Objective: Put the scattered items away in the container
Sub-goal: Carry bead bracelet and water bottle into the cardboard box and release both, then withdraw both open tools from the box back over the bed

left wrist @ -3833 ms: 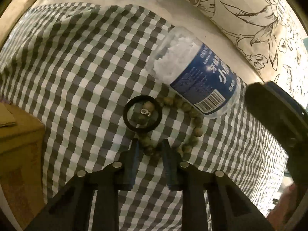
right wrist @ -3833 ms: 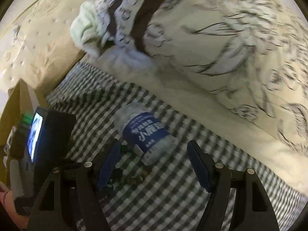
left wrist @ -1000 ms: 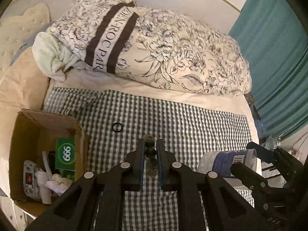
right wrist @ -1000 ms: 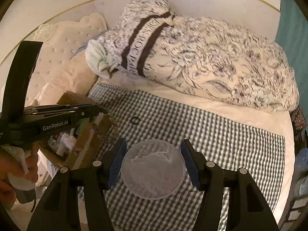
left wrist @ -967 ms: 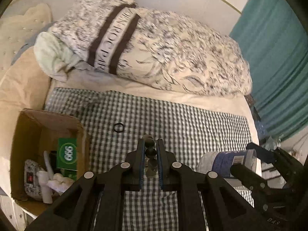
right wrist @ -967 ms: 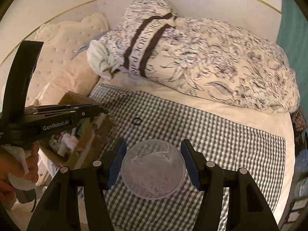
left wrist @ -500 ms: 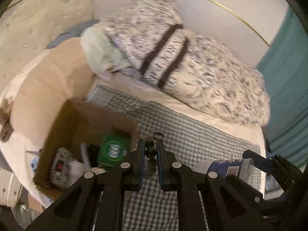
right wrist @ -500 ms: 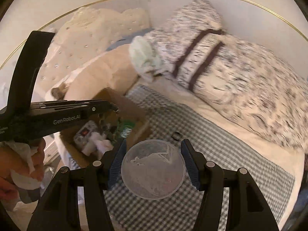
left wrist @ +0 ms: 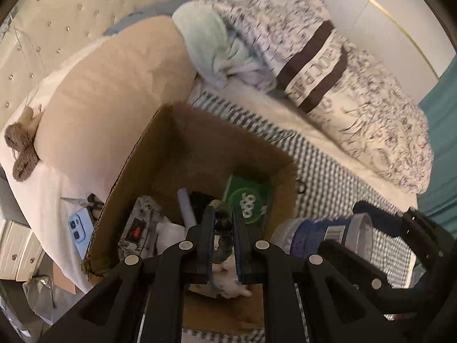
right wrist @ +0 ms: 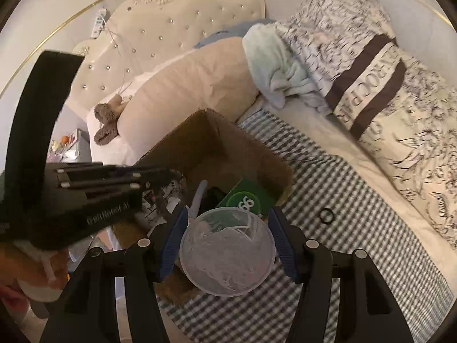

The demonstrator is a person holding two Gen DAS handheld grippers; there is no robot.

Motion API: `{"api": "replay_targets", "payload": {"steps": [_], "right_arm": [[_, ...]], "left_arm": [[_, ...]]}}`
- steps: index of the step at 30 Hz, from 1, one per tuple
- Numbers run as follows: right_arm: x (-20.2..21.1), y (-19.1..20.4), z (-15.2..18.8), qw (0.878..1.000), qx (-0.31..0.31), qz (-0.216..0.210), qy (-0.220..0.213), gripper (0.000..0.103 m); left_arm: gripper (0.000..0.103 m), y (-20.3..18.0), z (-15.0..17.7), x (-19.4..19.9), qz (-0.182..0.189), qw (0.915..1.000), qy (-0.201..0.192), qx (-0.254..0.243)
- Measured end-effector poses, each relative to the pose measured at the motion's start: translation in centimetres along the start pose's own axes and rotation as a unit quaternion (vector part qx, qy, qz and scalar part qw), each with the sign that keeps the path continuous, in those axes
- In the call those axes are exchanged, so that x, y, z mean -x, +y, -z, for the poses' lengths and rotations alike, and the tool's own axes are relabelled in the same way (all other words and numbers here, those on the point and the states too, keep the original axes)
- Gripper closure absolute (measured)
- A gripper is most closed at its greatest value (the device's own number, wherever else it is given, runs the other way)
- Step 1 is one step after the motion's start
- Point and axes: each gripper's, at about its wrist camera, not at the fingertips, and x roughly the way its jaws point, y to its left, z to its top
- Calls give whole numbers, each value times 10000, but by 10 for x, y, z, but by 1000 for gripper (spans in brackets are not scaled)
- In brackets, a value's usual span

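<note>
My left gripper (left wrist: pixel 223 223) is shut on a string of brown wooden beads (left wrist: pixel 222 230) and hangs over the open cardboard box (left wrist: pixel 160 148). The box holds a green packet (left wrist: pixel 248 200), a white tube and other small items. My right gripper (right wrist: pixel 228 243) is shut on a clear plastic jar (right wrist: pixel 227 254) with a blue label, seen end-on, just at the box's (right wrist: pixel 217 143) near right edge. The jar also shows in the left wrist view (left wrist: pixel 322 235). A black hair ring (right wrist: pixel 326 215) lies on the checked cloth right of the box.
The checked cloth (right wrist: pixel 357 228) covers the bed. A floral duvet (right wrist: pixel 385 65), a beige pillow (right wrist: pixel 185 91) and a tufted headboard (right wrist: pixel 171 28) lie beyond. A blue phone (left wrist: pixel 77 228) lies left of the box. Drawers (left wrist: pixel 14 251) stand at the bed's left edge.
Both grippers have swung left from over the cloth to the box, carrying the beads and the jar. The left gripper now hangs over the box's inside.
</note>
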Motion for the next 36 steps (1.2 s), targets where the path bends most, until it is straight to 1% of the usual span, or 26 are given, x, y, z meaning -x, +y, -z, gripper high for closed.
{"api": "replay_targets", "payload": {"steps": [4, 8, 9, 10, 11, 12, 13, 14, 16, 18, 20, 23, 28, 29, 34, 36], "right_arm": [[-34, 4, -9, 9997, -72, 16, 214, 44], [-58, 8, -20, 9991, -12, 44, 428, 44], [-62, 10, -23, 9989, 32, 175, 434, 42], [-64, 11, -25, 9986, 44, 286, 447, 38], [-67, 10, -29, 9980, 58, 408, 475, 30], [-69, 10, -32, 9972, 75, 569, 472, 26], [-70, 9, -35, 9962, 115, 735, 452, 26], [-69, 8, -37, 9956, 141, 816, 445, 25], [-65, 1, -41, 9946, 135, 936, 419, 24], [-58, -7, -43, 9943, 94, 1006, 352, 24], [-46, -18, -43, 9930, 1, 1147, 277, 23], [-24, -37, -34, 9903, -261, 1357, 156, 23], [26, -73, -5, 9831, -975, 1533, -227, 19], [36, -78, 2, 9809, -1083, 1593, -285, 18], [91, -98, 39, 9684, -1457, 1940, -571, 14], [109, -105, 51, 9639, -1548, 2060, -665, 11]], "left_arm": [[92, 16, 0, -29, -75, 9996, 247, 62], [91, 29, 2, -45, -84, 9991, 416, 34], [91, 31, 2, -47, -48, 9989, 460, 26], [88, 32, 2, -50, -23, 9986, 529, 33], [80, 33, 2, -53, -46, 9980, 637, 33], [72, 35, 2, -56, -67, 9971, 754, 36], [53, 36, 1, -59, -79, 9963, 855, 45], [34, 38, -1, -59, -158, 9958, 892, 87], [20, 41, -2, -56, -263, 9957, 851, 243], [17, 40, -5, -53, -285, 9950, 882, 377], [14, 37, -6, -52, -373, 9941, 932, 410], [13, 25, -6, -46, -434, 9944, 886, 367], [11, -13, -8, -24, -442, 9969, 646, 35], [11, -22, -8, -20, -394, 9972, 626, -54], [11, -77, -10, -3, -222, 9974, 405, -550], [11, -99, -8, 4, -152, 9968, 325, -711]]}}
